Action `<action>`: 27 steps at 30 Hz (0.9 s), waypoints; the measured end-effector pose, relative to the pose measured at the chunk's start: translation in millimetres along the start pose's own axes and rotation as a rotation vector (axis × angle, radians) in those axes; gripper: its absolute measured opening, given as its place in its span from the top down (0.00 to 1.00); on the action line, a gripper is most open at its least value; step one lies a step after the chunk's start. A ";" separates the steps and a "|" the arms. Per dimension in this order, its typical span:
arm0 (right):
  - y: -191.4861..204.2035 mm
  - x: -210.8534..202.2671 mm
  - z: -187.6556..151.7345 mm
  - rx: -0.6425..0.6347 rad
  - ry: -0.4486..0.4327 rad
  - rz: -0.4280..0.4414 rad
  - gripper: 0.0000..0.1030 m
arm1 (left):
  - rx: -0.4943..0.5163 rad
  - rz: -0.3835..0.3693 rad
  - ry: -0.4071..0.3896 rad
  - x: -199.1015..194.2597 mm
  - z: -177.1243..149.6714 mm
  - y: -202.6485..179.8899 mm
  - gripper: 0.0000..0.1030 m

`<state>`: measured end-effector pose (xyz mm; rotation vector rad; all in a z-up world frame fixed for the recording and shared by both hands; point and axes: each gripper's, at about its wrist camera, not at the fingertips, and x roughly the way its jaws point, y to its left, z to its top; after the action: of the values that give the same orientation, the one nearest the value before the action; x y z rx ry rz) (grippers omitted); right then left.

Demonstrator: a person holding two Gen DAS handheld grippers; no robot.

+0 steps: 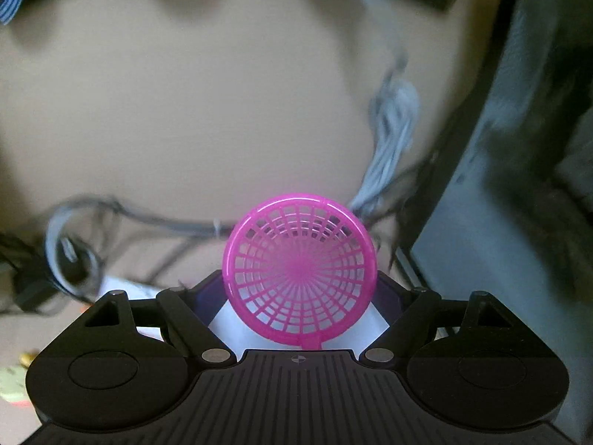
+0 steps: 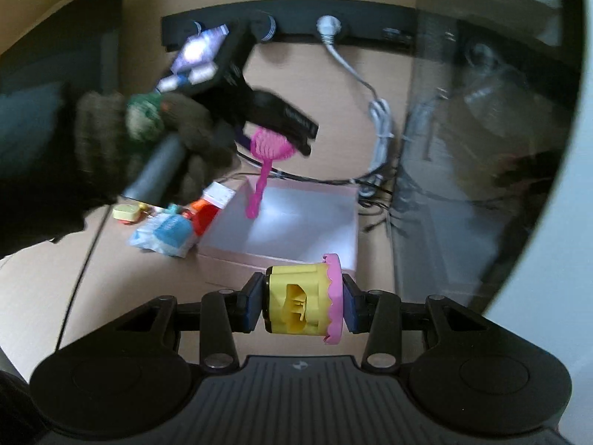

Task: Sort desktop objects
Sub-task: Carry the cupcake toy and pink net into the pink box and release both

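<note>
left tool point(image 1: 300, 296) clamped on a pink mesh strainer point(image 1: 299, 269), round basket face-on to the left wrist camera, rim caught between the two pads; in the right wrist view the same strainer point(image 2: 270, 148) hangs from that tool with its handle pointing down over the pink box point(image 2: 296, 222), lifted clear of it. left tool is carried by a hand in a dark knit glove point(image 2: 148, 148), heavy motion blur there. right tool point(image 2: 299, 304) clamped on a yellow toy cup with pink scalloped rim point(image 2: 300, 302), lying sideways between the pads, rim toward the right pad, held above the near edge of the box. box sits on the beige tabletop point(image 1: 185, 111), open side up. just left of the box: small clutter pile point(image 2: 166, 230), a blue-and-white packet, something red-orange, a yellow piece, too blurred to name exactly. white cable bundle point(image 2: 380, 122) and thin black wires run along the tabletop behind the box to a black strip point(image 2: 289, 26) at the back. dark panel on the right, detail unclear.
</note>
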<state>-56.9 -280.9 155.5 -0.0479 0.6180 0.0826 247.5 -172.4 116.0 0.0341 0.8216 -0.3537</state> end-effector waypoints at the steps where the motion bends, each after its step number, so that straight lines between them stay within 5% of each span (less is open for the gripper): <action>1: -2.5 -1.1 -2.0 0.004 0.007 -0.008 0.60 | 0.010 0.007 0.045 16.6 -5.3 -2.3 0.15; 5: -9.2 -1.3 -5.6 0.006 0.027 -0.018 0.60 | 0.014 -0.031 0.155 32.9 -33.0 -1.9 0.10; 11: -1.7 23.7 9.2 -0.035 0.025 0.031 0.60 | -0.058 -0.088 0.074 -33.0 -61.7 26.8 0.03; 16: 3.3 76.9 43.3 -0.057 0.028 0.038 0.59 | -0.021 0.005 0.023 -94.0 -108.6 56.2 0.03; 22: 6.3 178.9 52.4 -0.100 0.162 -0.167 0.59 | -0.025 0.110 0.068 -125.2 -178.0 79.5 0.03; 27: 9.9 219.2 42.8 -0.161 0.247 -0.233 0.59 | -0.140 0.178 0.108 -136.7 -206.8 122.1 0.03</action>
<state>144.9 -254.2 62.9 -0.2884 0.8471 -0.1016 54.3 17.1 60.3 -0.0039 0.9416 -0.1264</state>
